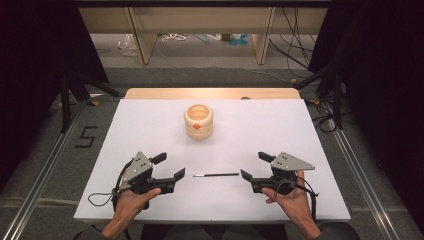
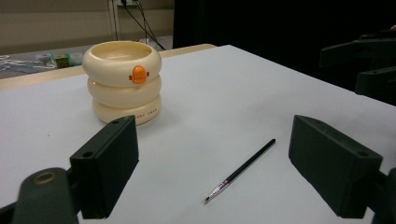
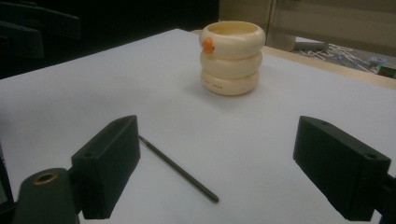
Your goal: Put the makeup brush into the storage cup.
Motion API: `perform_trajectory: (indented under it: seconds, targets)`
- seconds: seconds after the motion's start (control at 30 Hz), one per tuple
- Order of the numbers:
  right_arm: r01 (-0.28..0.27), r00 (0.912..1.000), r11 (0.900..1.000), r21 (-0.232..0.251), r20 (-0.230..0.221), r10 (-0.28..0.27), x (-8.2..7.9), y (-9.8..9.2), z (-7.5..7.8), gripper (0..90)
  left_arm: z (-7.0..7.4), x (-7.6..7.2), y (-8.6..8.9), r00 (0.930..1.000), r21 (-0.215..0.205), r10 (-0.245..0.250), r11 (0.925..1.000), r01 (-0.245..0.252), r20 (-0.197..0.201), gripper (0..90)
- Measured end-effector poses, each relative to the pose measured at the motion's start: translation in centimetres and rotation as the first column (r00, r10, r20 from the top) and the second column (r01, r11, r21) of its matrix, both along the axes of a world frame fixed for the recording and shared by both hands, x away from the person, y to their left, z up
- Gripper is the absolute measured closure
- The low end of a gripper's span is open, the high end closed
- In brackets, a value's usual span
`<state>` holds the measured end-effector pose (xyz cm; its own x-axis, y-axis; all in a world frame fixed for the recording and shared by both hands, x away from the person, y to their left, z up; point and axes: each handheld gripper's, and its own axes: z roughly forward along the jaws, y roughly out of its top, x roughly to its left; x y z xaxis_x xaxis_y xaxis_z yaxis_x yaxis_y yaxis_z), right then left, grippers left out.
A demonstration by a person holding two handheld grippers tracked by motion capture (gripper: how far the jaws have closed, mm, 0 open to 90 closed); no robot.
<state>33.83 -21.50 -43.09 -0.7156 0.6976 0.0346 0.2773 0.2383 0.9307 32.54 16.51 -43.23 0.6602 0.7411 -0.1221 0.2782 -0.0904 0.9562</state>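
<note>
Thin stick: a dark little brush or pen (image 1: 216,175) lies flat on the white table top (image 1: 300,130), right between the two grippers.
Long way: in the high view it runs from 9 o'clock to 3 o'clock — one end points at each gripper. The pale tip is the end at 9 o'clock.
Left gripper: the left gripper (image 1: 170,167) sits at 9 o'clock from the stick. Its jaws are wide apart and hold nothing.
Right gripper: the right gripper (image 1: 256,165) sits at 3 o'clock from the stick. Its jaws are wide apart too, with nothing in them.
Who is nearer: the right gripper's lower jaw looks just beside the dark end of the stick; the left one is a bit farther from the pale tip. It is a close call.
From the left gripper view: the stick (image 2: 240,171) lies on the table between the two jaws, slanting up toward 1 o'clock.
From the right gripper view: the stick (image 3: 180,170) starts near the left jaw and slants down toward 5 o'clock.
Cup: a cream pot made of three fat rings, with an orange beak (image 1: 198,121), stands at 12 o'clock from the stick, well apart from it. It is upright and its top is open.
Table: flat, white and smooth — the stick is thin and low, so I think it may be hard to pinch.
Room: dark curtains at both sides, a grey floor with cables, wooden table legs far back.
</note>
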Motion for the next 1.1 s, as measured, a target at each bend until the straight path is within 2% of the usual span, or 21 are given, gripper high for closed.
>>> perform_trajectory:
  seconds: [0.1,0.13,0.27,0.33,0.5,0.53,0.63,0.7,0.83,0.9,1.1]
  targets:
    - [-0.003,1.0,1.0,-0.001,0.0,0.003,0.0,0.0,0.0,15.7,0.0,0.0,0.0,1.0,0.0,0.0,1.0,0.0,0.0,15.5]
    - [-0.01,1.0,1.0,0.013,-0.001,0.01,0.0,0.1,0.0,15.7,0.0,0.0,0.0,1.0,0.0,-0.001,1.0,0.001,0.0,15.5]
    - [-0.008,1.0,1.0,-0.007,0.004,0.008,0.1,0.1,0.1,15.7,0.0,-0.1,-0.1,0.9999,-0.011,0.004,0.9999,-0.004,-0.01,15.5]
    - [-0.005,1.0,1.0,-0.013,0.003,0.005,0.1,0.1,0.1,15.7,0.0,0.0,0.0,1.0,0.001,-0.005,1.0,0.005,0.0,15.5]
    - [-0.026,0.9997,1.0,-0.015,0.005,0.026,0.3,0.2,0.2,15.8,0.0,0.0,-0.1,1.0,-0.002,-0.002,1.0,0.002,-0.003,15.4]
    - [-0.031,0.9995,0.998,-0.05,-0.002,0.031,0.4,0.2,0.5,15.9,0.0,0.0,-0.1,1.0,0.002,-0.006,1.0,0.006,-0.002,15.5]
    - [-0.054,0.9985,0.995,-0.085,-0.001,0.054,0.8,0.5,0.7,16.3,-0.1,0.0,-0.1,0.9999,0.0,-0.009,1.0,0.009,-0.005,15.5]
    - [-0.072,0.9974,0.99,-0.118,-0.013,0.071,1.0,0.8,1.0,17.0,-0.1,0.0,-0.2,0.9999,-0.001,-0.009,1.0,0.009,-0.008,15.5]
    - [-0.129,0.9913,0.973,-0.19,-0.048,0.122,1.9,1.1,1.3,19.5,-0.1,0.0,-0.2,0.9999,0.0,-0.007,1.0,0.007,-0.011,15.5]
    - [-0.139,0.9894,0.967,-0.212,-0.07,0.127,2.4,1.4,1.4,19.4,-0.1,0.0,-0.2,0.9999,0.001,-0.006,1.0,0.006,-0.013,15.5]
    - [-0.176,0.9834,0.95,-0.259,-0.09,0.157,3.6,2.6,2.0,20.7,-0.1,0.1,-0.1,0.9999,0.0,-0.008,1.0,0.008,-0.008,15.5]
